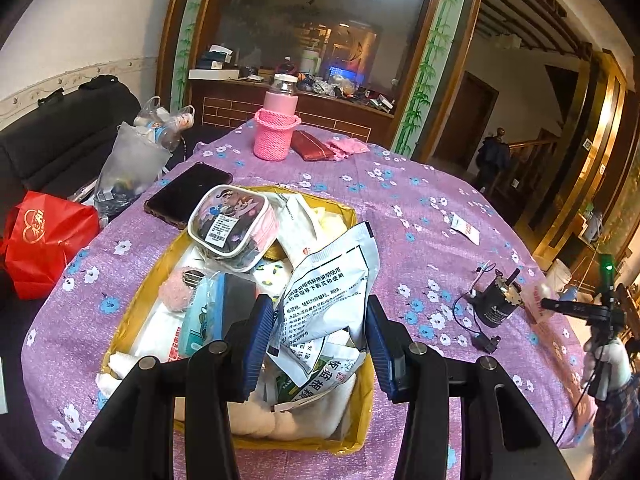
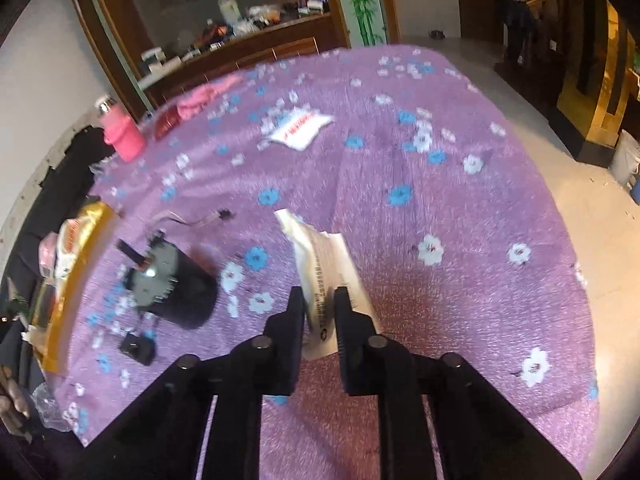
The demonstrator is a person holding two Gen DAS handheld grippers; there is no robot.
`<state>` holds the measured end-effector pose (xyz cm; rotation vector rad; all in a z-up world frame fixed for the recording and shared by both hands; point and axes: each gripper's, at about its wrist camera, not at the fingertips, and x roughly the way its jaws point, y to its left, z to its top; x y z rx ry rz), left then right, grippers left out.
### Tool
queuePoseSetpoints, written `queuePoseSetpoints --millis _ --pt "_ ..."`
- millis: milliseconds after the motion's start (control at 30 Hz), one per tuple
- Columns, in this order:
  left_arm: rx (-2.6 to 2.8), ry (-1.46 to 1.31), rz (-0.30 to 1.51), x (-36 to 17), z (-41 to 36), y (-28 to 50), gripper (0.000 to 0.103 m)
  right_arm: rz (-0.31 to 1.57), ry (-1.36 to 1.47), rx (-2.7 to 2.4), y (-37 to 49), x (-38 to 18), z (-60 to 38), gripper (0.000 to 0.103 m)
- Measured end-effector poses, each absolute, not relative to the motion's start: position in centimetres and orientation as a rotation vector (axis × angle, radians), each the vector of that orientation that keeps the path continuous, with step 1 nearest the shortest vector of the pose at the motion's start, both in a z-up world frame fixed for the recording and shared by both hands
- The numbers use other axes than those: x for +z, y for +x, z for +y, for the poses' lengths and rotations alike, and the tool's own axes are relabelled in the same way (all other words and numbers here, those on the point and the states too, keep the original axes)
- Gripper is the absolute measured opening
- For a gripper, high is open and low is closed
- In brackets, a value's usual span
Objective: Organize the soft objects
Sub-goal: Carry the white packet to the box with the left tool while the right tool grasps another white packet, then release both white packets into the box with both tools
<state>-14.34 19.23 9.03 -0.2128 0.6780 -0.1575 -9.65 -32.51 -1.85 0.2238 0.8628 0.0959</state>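
A yellow box (image 1: 168,254) on the purple flowered tablecloth holds soft things: a cartoon pouch (image 1: 232,222), a pink fluffy piece (image 1: 176,294), white cloths and a white printed sachet (image 1: 332,284). My left gripper (image 1: 320,336) hangs open over the box, its blue pads on either side of the sachet and apart from it. My right gripper (image 2: 320,312) is shut on a cream printed packet (image 2: 324,256) held above the cloth. The box edge (image 2: 80,248) shows at the left of the right wrist view. A small white packet (image 2: 300,128) lies farther back on the cloth.
A black motor with wires (image 2: 176,284) (image 1: 496,300) lies between the box and the right gripper. A phone (image 1: 188,194), a pink knitted cup (image 1: 276,134), a pink bottle (image 1: 282,98) and a red wallet (image 1: 314,144) sit at the far side. A red bag (image 1: 44,240) is left of the table.
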Motion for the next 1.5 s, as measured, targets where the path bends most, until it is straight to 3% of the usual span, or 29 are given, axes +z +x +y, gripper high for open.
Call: queuePoseSetpoints --millis 267,667,1267,1500 --pt "-0.111 -0.237 0.665 9.5 21.0 -14.6 0.049 0.76 0.217 0.214 -10.9 2.9 -28.9 0.01" --pt "-0.033 -0.246 0.699 8.4 23.7 -13.5 0.049 0.746 0.102 0.611 -9.3 7.0 -11.8 0.01" --pt "-0.009 -0.218 0.748 7.0 23.3 -10.5 0.05 0.885 -0.158 0.69 -5.0 1.4 5.1 0.01" --pt "0.064 -0.173 0.729 7.0 23.3 -10.5 0.057 0.938 -0.162 0.705 -4.2 -0.2 6.8 0.011"
